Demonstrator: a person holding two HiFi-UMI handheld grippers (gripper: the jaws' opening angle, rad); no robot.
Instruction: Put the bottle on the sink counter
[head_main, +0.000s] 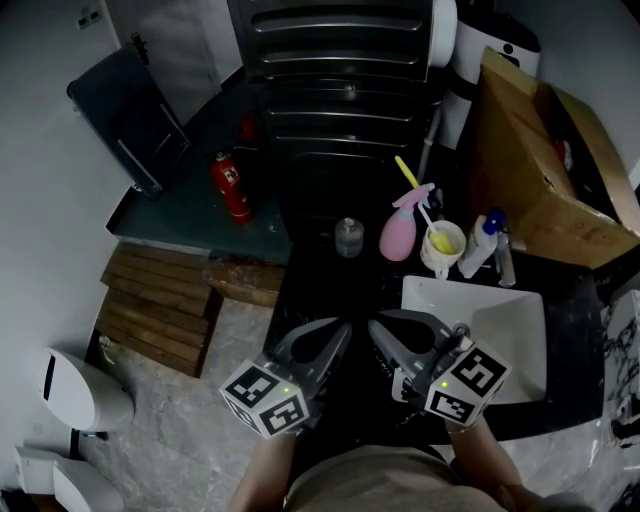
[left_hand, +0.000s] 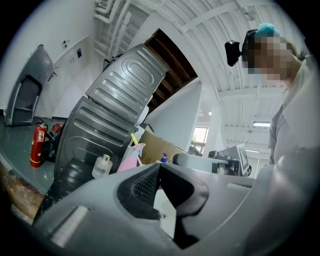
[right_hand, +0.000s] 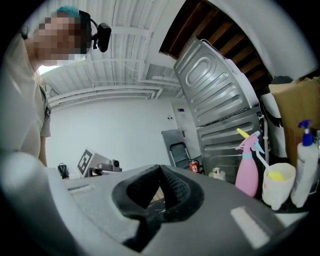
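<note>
Left gripper (head_main: 343, 328) and right gripper (head_main: 373, 324) we hold side by side, jaws closed, empty, apart from the clear bottle (head_main: 348, 238).

Two hand-held grippers sat side by side, low and close in front of the person's torso (head_main: 375, 485), both pointing level and away from the body. The left gripper (head_main: 338, 335) had its jaws pressed together at the tips, with nothing between them. The right gripper (head_main: 378, 330) was likewise closed and empty, its ribbed pads meeting. The two noses angled toward each other, near but seemingly not touching. Each carried a marker cube, the left cube (head_main: 265, 397) and the right cube (head_main: 467, 383). A forearm reached each gripper from below.
</note>
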